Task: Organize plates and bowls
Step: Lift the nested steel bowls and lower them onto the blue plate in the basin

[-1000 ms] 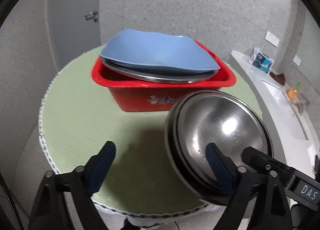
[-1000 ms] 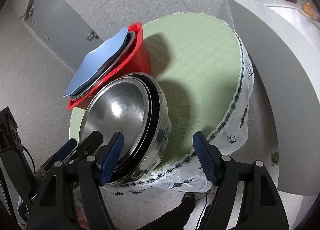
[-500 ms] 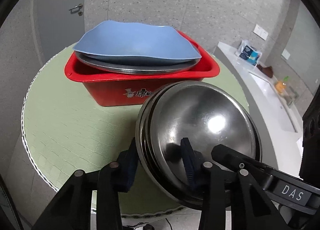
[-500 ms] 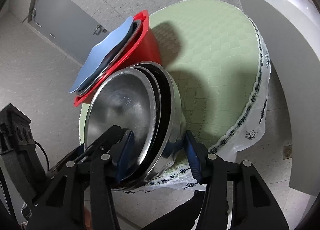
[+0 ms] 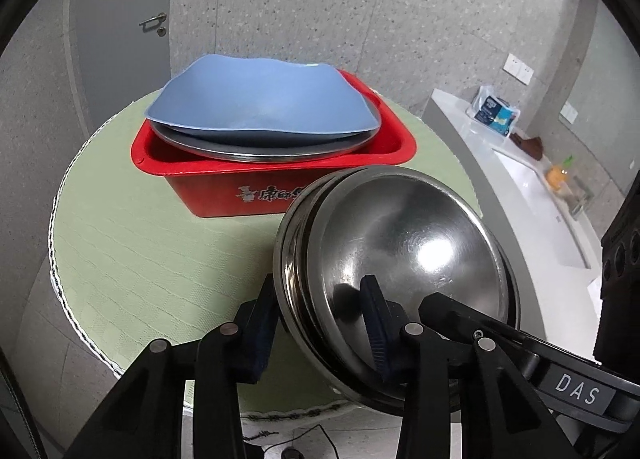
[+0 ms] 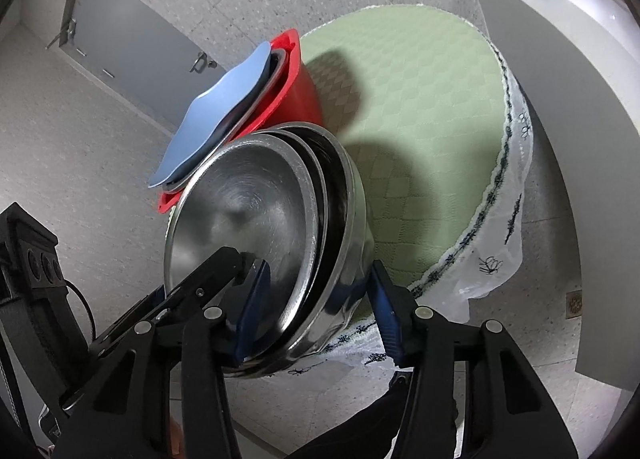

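A nested stack of steel bowls [image 5: 404, 243] is tilted on its side over the near edge of the round green table [image 5: 132, 219]. My left gripper [image 5: 320, 323] is shut on the stack's rim, one pad inside the top bowl, one outside. My right gripper [image 6: 316, 307] is shut on the stack of bowls [image 6: 256, 219] from the other side, pads on the inner face and the outer wall. Behind stands a red bin [image 5: 224, 179] holding a steel plate [image 5: 264, 151] with a blue wavy plate [image 5: 260, 103] on top; the bin also shows in the right wrist view [image 6: 304, 99].
A white curved counter [image 5: 520, 187] with a sink, a packet and a bottle runs along the right. A grey door [image 5: 116, 39] is in the back wall. The table has a lace-edged cloth [image 6: 508, 235] hanging over its rim.
Both grippers went from open beside the bowl stack to shut on its rim. The stack is tilted up more and sits closer to the table's near edge.
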